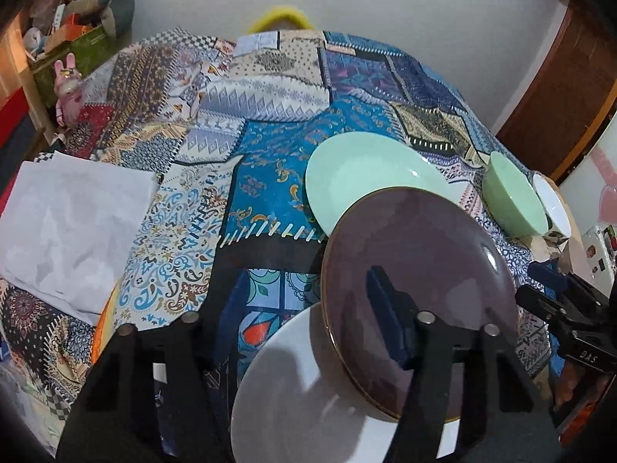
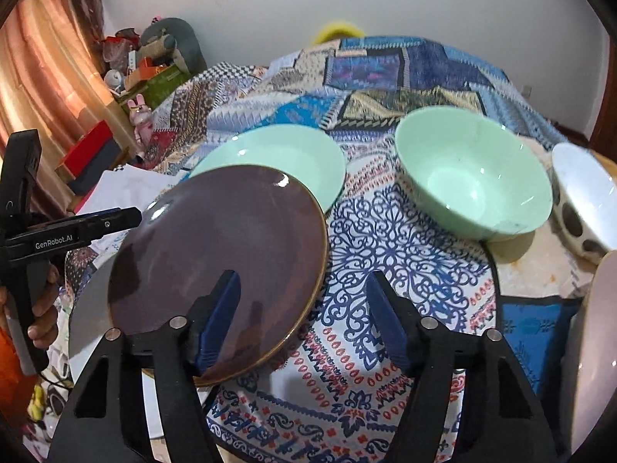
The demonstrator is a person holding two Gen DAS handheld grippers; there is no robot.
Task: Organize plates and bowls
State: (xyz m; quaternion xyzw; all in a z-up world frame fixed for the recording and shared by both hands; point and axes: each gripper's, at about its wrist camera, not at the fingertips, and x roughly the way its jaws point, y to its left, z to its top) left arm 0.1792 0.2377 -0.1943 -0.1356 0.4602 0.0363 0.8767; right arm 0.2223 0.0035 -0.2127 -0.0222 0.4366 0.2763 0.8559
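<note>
The brown plate sits tilted over the surface, which is covered by a patchwork cloth. Its face is turned up toward both cameras and its rim slopes from the near edge up toward the far one. It is round, so it has no long axis. It overlaps a white plate lying flat beneath it near the front edge, and its far rim covers part of the pale green plate behind it.

The left gripper stands with its fingers apart. Its right-hand pad lies over the brown plate's face, and its left finger is over the cloth; whether the pad touches the plate cannot be told. The right gripper is likewise parted. Its left-hand blue pad lies on the brown plate's near portion, and its other finger is clear over the cloth, so nothing is clamped.

Toward the right edge a green bowl stands upright, mouth up. Just beside it, a white bowl with dark spots is tipped toward the camera. A sheet of white paper lies by the left edge.
</note>
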